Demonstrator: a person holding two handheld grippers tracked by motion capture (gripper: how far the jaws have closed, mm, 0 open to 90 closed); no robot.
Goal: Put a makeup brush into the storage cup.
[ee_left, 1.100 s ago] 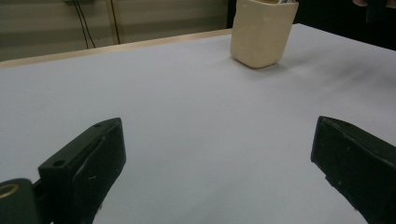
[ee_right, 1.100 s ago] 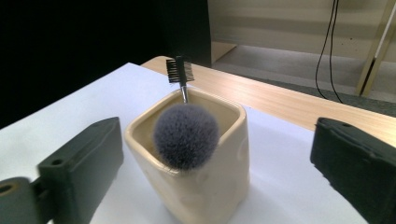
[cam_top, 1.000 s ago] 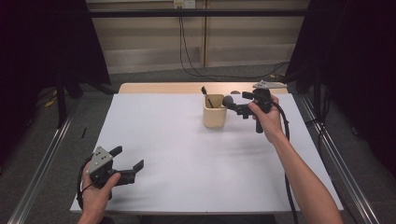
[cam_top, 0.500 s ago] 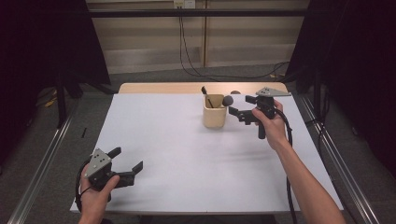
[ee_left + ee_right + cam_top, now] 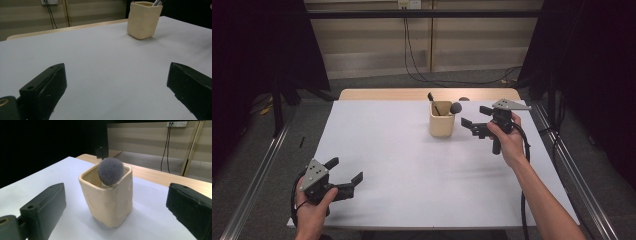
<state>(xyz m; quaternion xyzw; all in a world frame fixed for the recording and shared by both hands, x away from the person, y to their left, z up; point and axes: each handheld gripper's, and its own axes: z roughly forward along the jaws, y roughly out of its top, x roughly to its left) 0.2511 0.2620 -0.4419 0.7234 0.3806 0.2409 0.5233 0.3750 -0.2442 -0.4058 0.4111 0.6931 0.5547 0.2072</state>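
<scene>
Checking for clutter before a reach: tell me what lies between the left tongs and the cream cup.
Nothing: in the left gripper view, bare white table runs from the open left tongs to the cream cup.

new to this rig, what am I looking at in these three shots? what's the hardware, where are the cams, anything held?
No robot arm here: a person holds a handheld two-finger gripper in each hand. The high view looks down from a fixed overhead camera; the left gripper is near the table's front edge, the right gripper beside the cup. The other two pictures come from cameras riding on each gripper, looking out between its black fingers. On the white table stands one cream square cup holding a grey fluffy brush and a dark-tipped tool. Both grippers are open and hold nothing; the right one faces the cup up close.
</scene>
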